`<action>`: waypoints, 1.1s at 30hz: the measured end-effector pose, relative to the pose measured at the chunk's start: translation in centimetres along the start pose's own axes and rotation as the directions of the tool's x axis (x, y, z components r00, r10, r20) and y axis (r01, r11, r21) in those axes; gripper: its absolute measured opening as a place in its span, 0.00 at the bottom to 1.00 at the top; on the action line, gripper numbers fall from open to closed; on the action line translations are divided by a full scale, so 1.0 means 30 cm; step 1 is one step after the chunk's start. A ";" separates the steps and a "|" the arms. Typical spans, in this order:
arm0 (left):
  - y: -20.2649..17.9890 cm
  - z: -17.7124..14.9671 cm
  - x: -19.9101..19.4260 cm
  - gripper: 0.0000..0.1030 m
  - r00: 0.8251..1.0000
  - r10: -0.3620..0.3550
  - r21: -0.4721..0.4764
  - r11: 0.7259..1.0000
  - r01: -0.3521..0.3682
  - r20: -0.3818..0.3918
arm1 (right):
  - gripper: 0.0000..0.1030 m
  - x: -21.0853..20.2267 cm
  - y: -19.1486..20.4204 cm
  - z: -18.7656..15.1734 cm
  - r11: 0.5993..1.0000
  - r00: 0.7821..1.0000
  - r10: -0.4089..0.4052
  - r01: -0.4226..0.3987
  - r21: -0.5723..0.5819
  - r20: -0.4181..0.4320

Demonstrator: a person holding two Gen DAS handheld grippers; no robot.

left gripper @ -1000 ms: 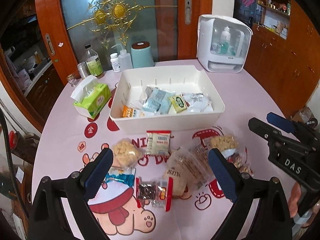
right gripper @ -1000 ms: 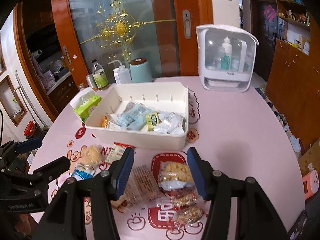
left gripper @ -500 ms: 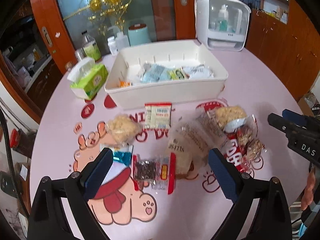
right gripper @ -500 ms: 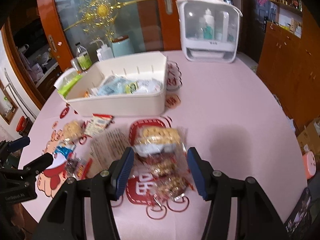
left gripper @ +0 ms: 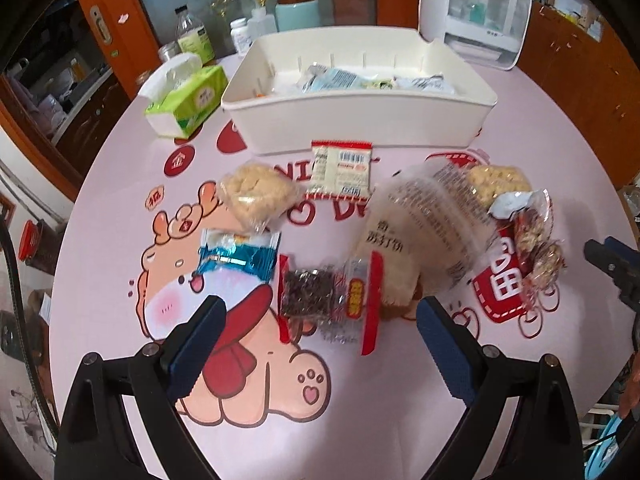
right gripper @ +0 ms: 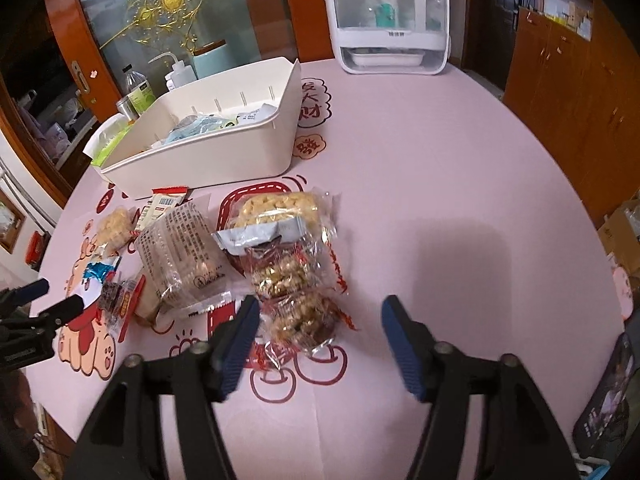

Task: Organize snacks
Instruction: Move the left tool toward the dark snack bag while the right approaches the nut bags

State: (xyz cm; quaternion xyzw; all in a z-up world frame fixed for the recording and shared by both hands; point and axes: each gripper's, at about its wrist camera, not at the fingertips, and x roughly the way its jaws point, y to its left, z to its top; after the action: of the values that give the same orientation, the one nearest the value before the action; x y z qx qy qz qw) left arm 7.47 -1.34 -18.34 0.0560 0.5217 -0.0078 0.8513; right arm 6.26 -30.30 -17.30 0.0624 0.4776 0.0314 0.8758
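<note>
Both grippers hover above the loose snacks with jaws spread wide and nothing between them, so this looks like the approach before a pick, with packets yet to go into the white bin (left gripper: 360, 120). The bin sits toward the far edge of the pink surface (right gripper: 440, 160) and already holds several packets.

The left gripper (left gripper: 320, 344) is lined up over the red-edged packet of dark pieces (left gripper: 326, 294), which lies near the front edge with the blue foil packet (left gripper: 238, 256) just to its left. The right gripper (right gripper: 316, 336) hangs over the clear nut packet (right gripper: 298, 314), the nearest of a cluster that includes a puffed-snack bag (right gripper: 280, 206) and a large clear biscuit bag (right gripper: 180, 248).

The next move probably calls for lowering onto one packet and closing on it alone; the nut packet overlaps its neighbours, so a clean pinch needs care. The surface to the right of the cluster lies bare, giving room to swing. The bin's near wall stands just behind the small white-and-red packet (left gripper: 340, 170), so a lift must clear that rim.
</note>
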 end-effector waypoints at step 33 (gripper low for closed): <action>0.146 -0.010 0.249 0.93 0.979 -0.107 -0.255 0.965 0.060 -0.173 | 0.79 0.234 0.046 -0.038 0.999 0.985 0.030 -0.033 -0.013 -0.168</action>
State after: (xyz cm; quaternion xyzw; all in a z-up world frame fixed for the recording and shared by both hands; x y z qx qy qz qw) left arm 10.92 3.38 -24.74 -0.0728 0.5973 0.0271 0.7983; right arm 9.12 -28.03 -23.55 0.0603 0.5482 0.0540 0.8324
